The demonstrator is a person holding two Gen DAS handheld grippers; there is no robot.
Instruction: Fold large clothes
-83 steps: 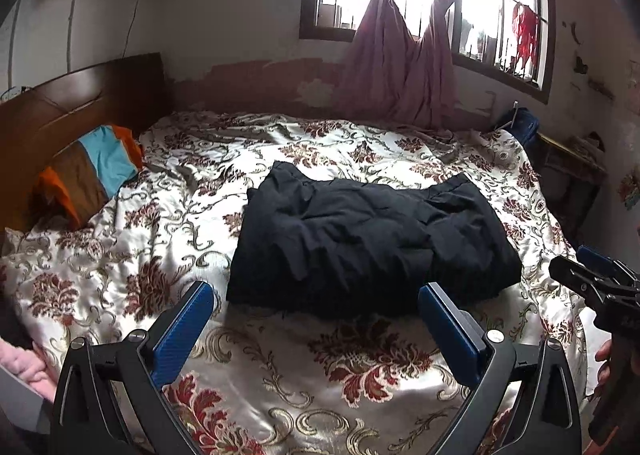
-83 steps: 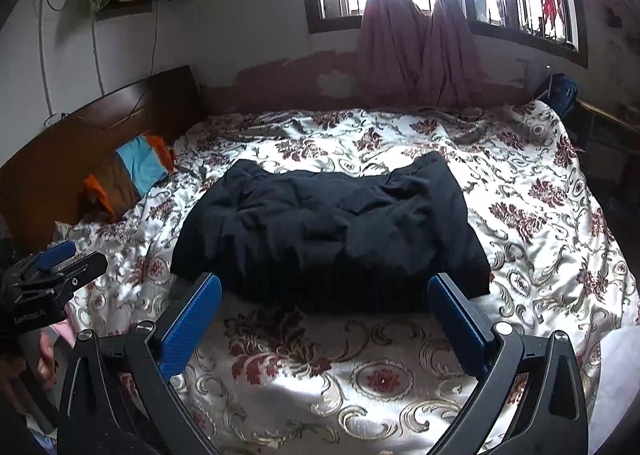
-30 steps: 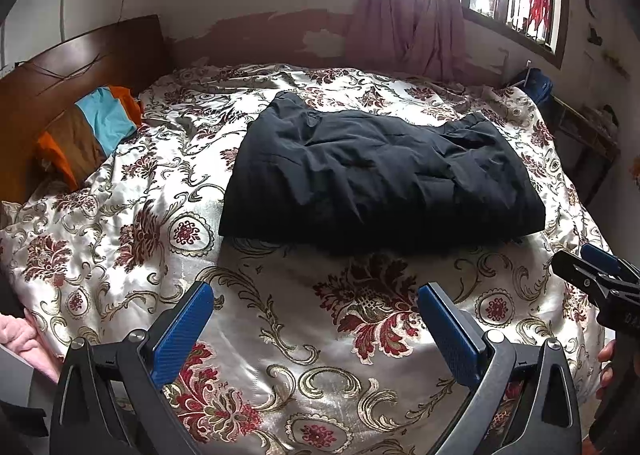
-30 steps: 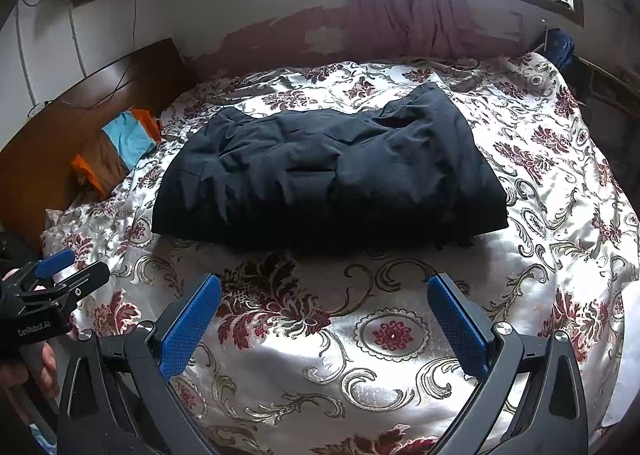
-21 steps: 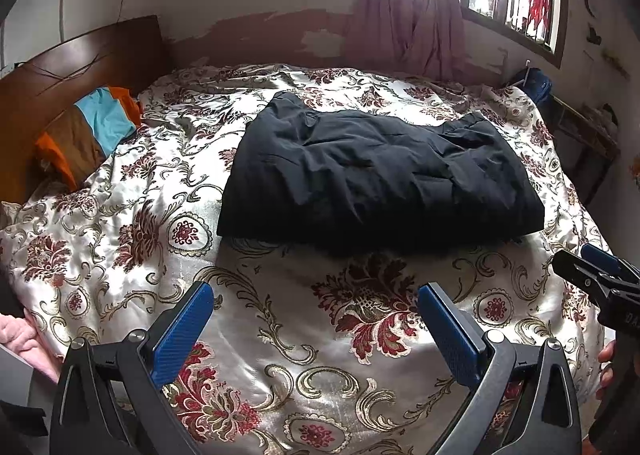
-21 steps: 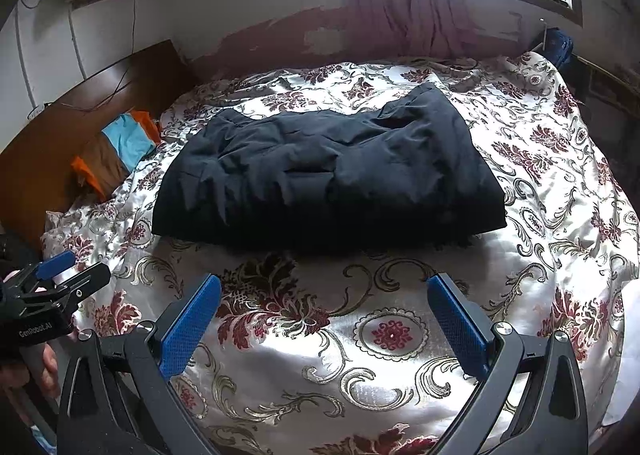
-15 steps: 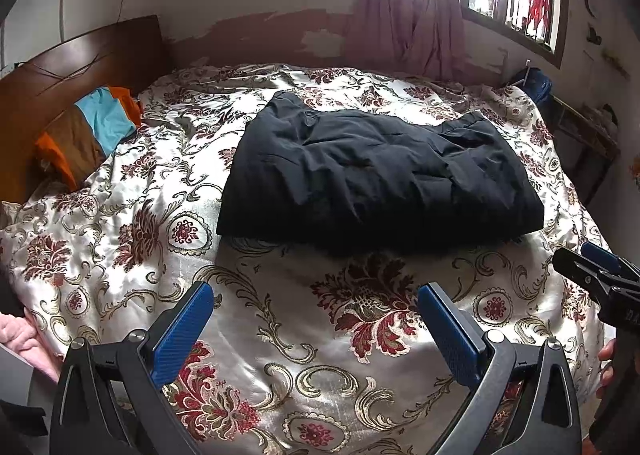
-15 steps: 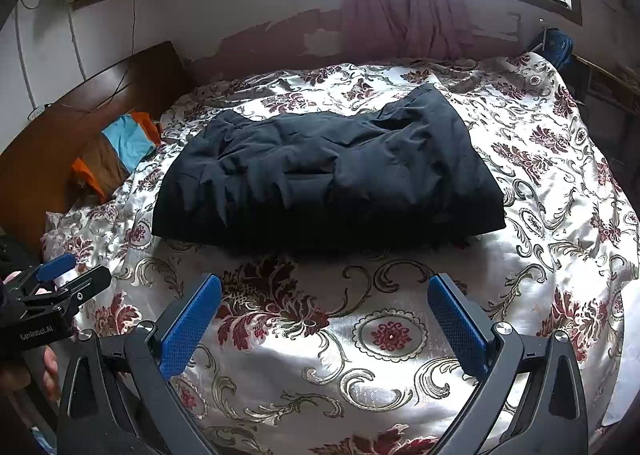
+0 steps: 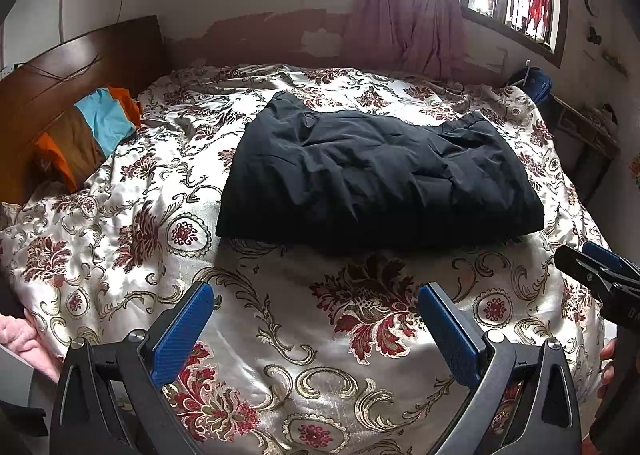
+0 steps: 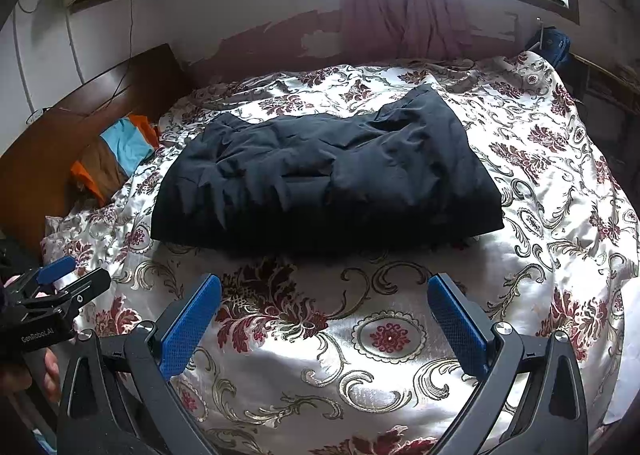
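Observation:
A large black garment (image 9: 376, 175) lies folded into a thick rectangle in the middle of the bed (image 9: 120, 215); it also shows in the right wrist view (image 10: 324, 179). My left gripper (image 9: 316, 315) is open and empty, held above the bed's near edge, short of the garment. My right gripper (image 10: 324, 307) is open and empty too, also short of the garment's near edge. The right gripper shows at the right edge of the left wrist view (image 9: 596, 267), and the left gripper at the left edge of the right wrist view (image 10: 60, 287).
The bed has a floral satin cover (image 10: 392, 335). A striped orange, brown and blue pillow (image 9: 88, 131) lies by the wooden headboard (image 9: 60, 67) at left. Pink curtains (image 9: 404, 23) hang at the window behind. A dark side table (image 9: 588, 143) stands at right.
Since 2.8 s ago both grippers have come closer to and higher over the bed. Over the last second almost nothing has moved; the garment lies as before.

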